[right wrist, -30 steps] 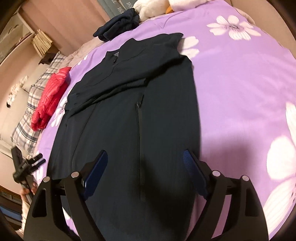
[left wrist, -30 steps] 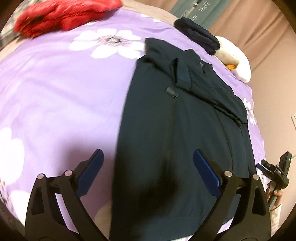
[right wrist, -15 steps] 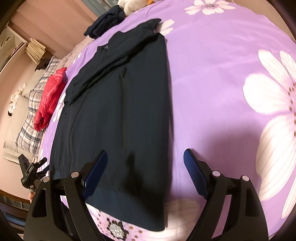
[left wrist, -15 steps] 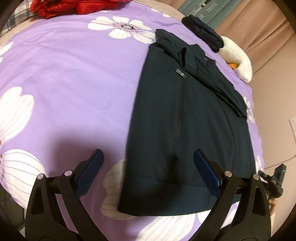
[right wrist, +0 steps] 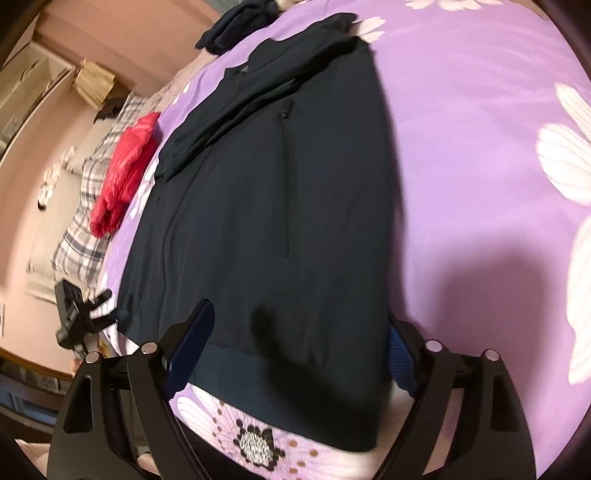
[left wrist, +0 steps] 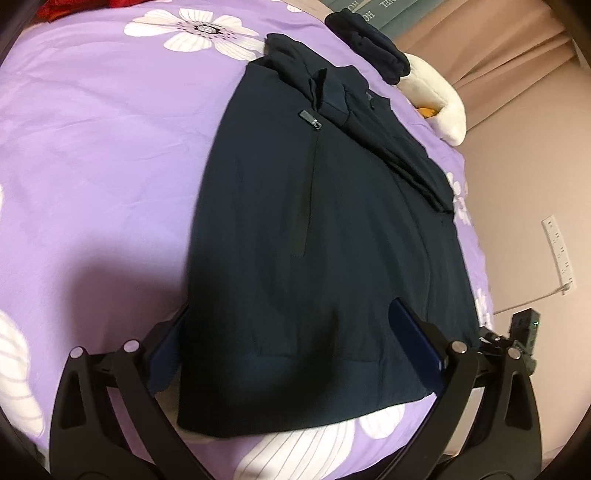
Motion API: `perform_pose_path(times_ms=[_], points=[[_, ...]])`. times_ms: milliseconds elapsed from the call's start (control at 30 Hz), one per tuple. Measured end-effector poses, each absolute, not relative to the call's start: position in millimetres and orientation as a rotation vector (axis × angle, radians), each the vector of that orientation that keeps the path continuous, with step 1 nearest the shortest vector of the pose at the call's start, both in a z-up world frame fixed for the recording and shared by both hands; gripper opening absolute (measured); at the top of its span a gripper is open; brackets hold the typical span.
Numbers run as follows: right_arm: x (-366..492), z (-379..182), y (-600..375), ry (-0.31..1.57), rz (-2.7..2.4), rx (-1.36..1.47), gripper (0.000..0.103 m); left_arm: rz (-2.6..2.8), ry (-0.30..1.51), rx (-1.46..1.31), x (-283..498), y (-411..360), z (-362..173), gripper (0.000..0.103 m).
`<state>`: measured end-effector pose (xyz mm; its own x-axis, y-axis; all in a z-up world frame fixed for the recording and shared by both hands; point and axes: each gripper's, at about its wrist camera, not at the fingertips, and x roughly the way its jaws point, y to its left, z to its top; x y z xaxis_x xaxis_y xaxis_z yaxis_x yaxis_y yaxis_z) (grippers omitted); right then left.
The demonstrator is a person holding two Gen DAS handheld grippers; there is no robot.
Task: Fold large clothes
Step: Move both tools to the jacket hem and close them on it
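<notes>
Over jacket [left wrist: 314,240] hem, both claws spread.

Matt navy cloth jacket [left wrist: 332,236]; smooth purple bedsheet [left wrist: 110,147]

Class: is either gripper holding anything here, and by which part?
Nothing yet. Both grippers, left and right, have open jaws straddling the jacket's bottom corners.

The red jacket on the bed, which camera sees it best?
The right wrist view. There the red jacket lies whole beside the navy jacket, next to a plaid pillow. The left wrist view catches only a red sliver at its top edge.
</notes>
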<state>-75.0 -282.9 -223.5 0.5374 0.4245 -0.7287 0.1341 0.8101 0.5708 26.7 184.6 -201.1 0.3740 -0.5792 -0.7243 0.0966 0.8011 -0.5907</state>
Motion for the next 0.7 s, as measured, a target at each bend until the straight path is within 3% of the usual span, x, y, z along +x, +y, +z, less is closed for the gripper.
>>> perform_pose_path(times_ms=[300, 700], points=[[-44, -224, -280, 0.967, 0.240, 0.704, 0.087, -0.561, 1.118, -0.658, 58, 178, -207, 0.101], [-67, -226, -287, 0.985, 0.289, 0.767, 0.087, -0.608, 1.136, -0.614, 32, 177, -208, 0.099]])
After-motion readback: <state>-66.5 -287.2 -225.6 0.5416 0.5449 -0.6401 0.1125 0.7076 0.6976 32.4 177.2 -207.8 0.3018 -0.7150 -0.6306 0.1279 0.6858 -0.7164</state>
